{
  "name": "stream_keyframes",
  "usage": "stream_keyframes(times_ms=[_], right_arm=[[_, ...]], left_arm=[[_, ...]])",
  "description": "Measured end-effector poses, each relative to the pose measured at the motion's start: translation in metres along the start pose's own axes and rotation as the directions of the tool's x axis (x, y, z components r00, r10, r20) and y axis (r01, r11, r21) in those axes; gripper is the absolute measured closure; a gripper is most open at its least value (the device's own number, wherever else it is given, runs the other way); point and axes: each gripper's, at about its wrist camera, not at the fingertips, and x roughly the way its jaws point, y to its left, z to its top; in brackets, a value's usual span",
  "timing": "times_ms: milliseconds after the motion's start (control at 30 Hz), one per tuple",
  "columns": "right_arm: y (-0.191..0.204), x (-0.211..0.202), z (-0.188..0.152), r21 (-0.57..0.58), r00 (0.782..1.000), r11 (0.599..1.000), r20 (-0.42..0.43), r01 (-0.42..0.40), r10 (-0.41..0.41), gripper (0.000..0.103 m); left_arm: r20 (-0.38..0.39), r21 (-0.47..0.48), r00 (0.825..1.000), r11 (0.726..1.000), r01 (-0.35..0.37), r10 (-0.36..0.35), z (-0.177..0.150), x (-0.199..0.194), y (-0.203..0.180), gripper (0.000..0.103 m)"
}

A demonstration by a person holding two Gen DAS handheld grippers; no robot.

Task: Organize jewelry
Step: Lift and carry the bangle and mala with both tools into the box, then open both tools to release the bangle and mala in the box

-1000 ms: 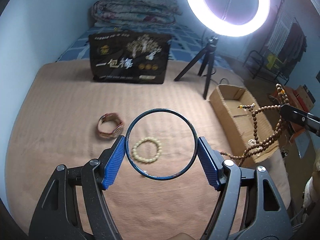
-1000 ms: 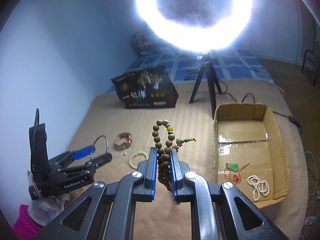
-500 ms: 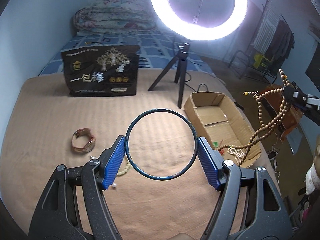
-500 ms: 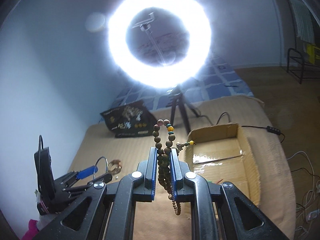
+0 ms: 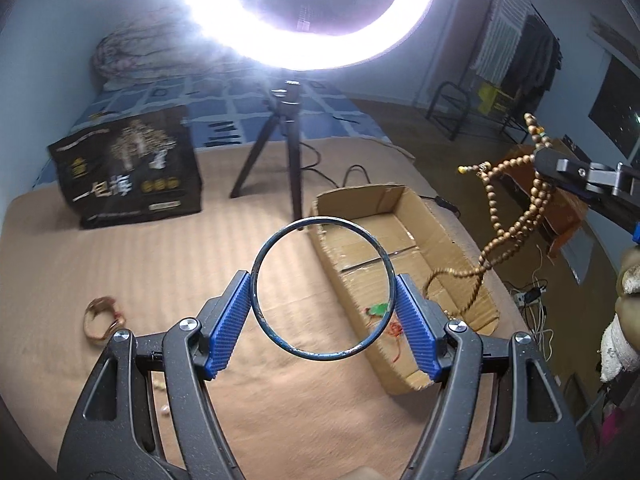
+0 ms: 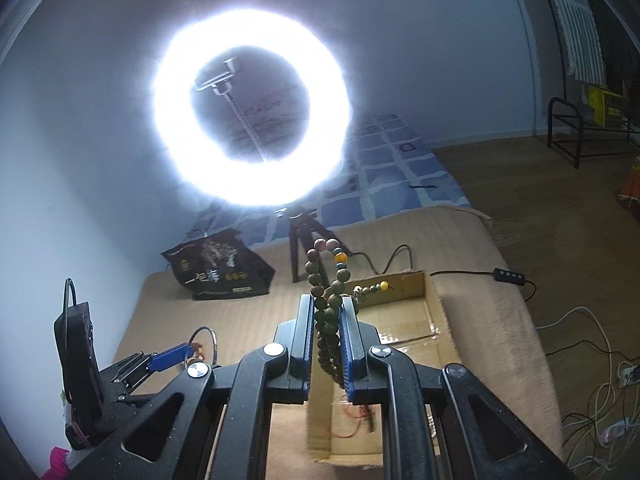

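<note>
My left gripper [image 5: 322, 290] is shut on a thin dark metal bangle [image 5: 256, 276], held upright above the tan blanket beside the left wall of the open cardboard box [image 5: 444, 236]. My right gripper [image 6: 327, 304] is shut on a long string of brown wooden beads [image 6: 326, 322]; in the left wrist view the beads [image 5: 520, 224] hang over the box's right side. The box [image 6: 434, 312] holds a green and red piece [image 5: 378, 309]. A brown bracelet [image 5: 100, 316] lies on the blanket at left.
A bright ring light on a black tripod [image 5: 286, 152] stands just behind the box. A black printed bag [image 5: 128, 168] stands at the back left. Cables [image 6: 584, 360] trail off the blanket's right edge. A small bead [image 5: 164, 411] lies under the left gripper.
Both grippers have swung right and tilted up toward the box. The cream bead bracelet has dropped out of the left view. The wooden beads now hang over the box.
</note>
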Motion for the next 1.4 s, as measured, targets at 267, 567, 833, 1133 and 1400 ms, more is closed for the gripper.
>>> stream_keyframes(times_ms=[267, 567, 833, 1133, 1400], right_arm=[[-0.039, 0.035, -0.001, 0.034, 0.999, 0.999, -0.043, 0.024, -0.022, 0.093], [-0.069, 0.071, -0.012, 0.062, 0.994, 0.998, -0.109, 0.017, -0.011, 0.093], [-0.08, 0.089, -0.022, 0.065, 0.99, 0.998, -0.142, 0.019, -0.01, 0.093], [-0.087, 0.101, -0.031, 0.073, 0.984, 0.997, -0.178, 0.013, 0.0, 0.092], [-0.088, 0.098, -0.03, 0.077, 0.984, 0.997, -0.175, 0.032, -0.018, 0.062]], left_arm=[[-0.037, 0.027, 0.999, 1.0, 0.012, -0.011, 0.014, 0.052, -0.022, 0.03], [-0.071, 0.046, 0.997, 0.999, 0.013, -0.01, 0.026, 0.104, -0.041, 0.03], [-0.105, 0.06, 0.994, 0.998, 0.006, 0.001, 0.026, 0.131, -0.045, 0.03], [-0.125, 0.072, 0.992, 0.997, 0.003, 0.006, 0.025, 0.144, -0.047, 0.03], [-0.142, 0.058, 0.99, 0.998, -0.014, 0.022, 0.023, 0.146, -0.043, 0.028]])
